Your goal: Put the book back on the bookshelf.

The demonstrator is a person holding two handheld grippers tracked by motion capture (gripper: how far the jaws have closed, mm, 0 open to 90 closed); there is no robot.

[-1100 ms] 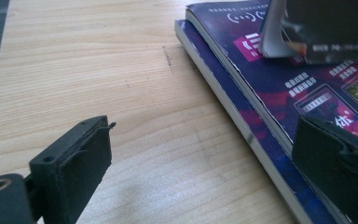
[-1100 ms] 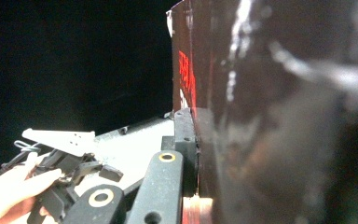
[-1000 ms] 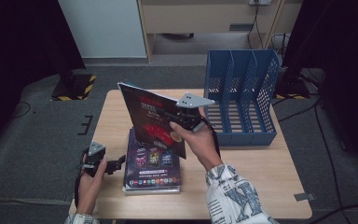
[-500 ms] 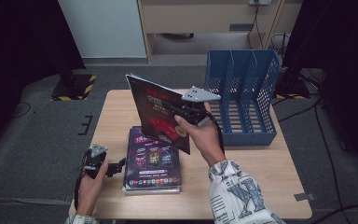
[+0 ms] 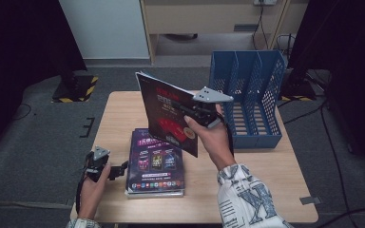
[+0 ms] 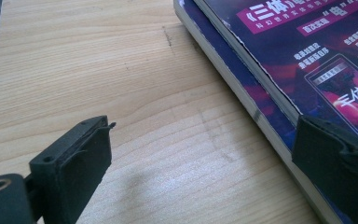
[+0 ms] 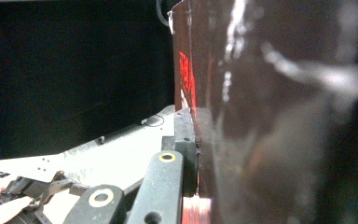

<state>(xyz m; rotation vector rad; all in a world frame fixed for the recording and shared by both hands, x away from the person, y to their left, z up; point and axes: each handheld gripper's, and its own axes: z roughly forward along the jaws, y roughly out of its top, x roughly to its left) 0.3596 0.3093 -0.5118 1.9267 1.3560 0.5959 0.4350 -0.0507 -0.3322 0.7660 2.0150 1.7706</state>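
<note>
High view overhead facing 12 o'clock, left gripper view skimming the table (image 6: 121, 93), sharing the magazine stack (image 5: 155, 161), right gripper view pressed against the lifted magazine (image 7: 270, 116)

Right tongs (image 5: 196, 110) clamped, left tongs (image 5: 120, 168) agape

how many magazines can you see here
At least 3: one magazine held upright above the table in the right gripper, and at least two in the stack lying flat by the left gripper. More may be hidden under the stack's top cover.
</note>
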